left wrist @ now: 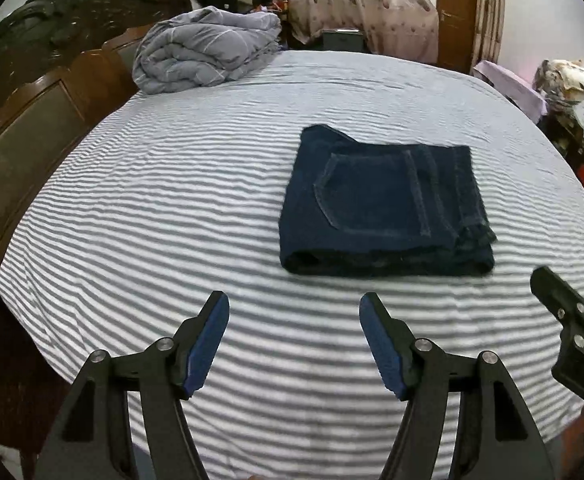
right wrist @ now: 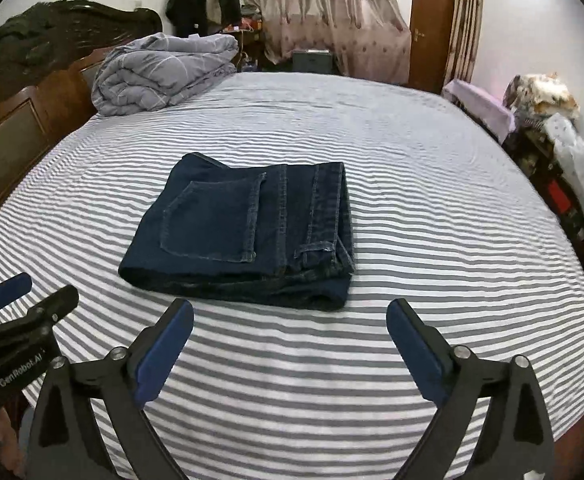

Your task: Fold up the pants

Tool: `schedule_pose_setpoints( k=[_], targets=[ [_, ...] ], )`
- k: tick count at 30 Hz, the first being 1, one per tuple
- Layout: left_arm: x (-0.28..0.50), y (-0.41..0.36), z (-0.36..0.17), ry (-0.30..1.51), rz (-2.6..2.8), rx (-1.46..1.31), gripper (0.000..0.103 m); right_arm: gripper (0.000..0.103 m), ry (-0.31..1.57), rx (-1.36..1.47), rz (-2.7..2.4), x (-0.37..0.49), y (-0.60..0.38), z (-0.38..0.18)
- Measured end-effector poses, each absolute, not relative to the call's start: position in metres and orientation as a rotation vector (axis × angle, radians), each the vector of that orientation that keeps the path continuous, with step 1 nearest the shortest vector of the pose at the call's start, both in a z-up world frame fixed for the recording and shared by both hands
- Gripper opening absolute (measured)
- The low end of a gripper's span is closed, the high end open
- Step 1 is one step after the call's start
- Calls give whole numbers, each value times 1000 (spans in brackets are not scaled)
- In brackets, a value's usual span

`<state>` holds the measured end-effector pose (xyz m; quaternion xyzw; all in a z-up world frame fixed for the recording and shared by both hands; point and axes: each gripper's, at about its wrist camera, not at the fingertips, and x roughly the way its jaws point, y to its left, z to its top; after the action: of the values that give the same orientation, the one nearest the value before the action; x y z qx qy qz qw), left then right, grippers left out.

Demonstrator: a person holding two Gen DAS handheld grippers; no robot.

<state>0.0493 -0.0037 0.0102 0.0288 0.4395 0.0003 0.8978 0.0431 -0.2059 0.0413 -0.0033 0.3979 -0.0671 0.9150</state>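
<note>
Reading "GenRobot.AI" on left claw (right wrist: 31, 292) body.

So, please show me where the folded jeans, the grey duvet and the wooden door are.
folded jeans (right wrist: 211, 220): right wrist view, back pocket.
grey duvet (right wrist: 163, 72): right wrist view, middle of the bundle.
wooden door (right wrist: 432, 24): right wrist view, upper panel.

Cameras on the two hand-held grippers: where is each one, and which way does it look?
Left wrist view: sits on the left hand-held gripper, looks down across the striped bed at the folded jeans; its open fingers show, the right hand-held gripper at the edge.
Right wrist view: sits on the right hand-held gripper, same direction; its open fingers show, plus the left one.
Both share the jeans, bed and grey quilt.
</note>
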Motion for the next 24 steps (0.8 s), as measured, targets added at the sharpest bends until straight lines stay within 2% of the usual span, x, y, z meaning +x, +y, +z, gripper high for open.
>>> schedule_pose_setpoints(
  k=[24],
  targets=[
    [-3,-13,17,875,-7,54,68,99,818,-18,-120,-7,-203,41]
  ],
)
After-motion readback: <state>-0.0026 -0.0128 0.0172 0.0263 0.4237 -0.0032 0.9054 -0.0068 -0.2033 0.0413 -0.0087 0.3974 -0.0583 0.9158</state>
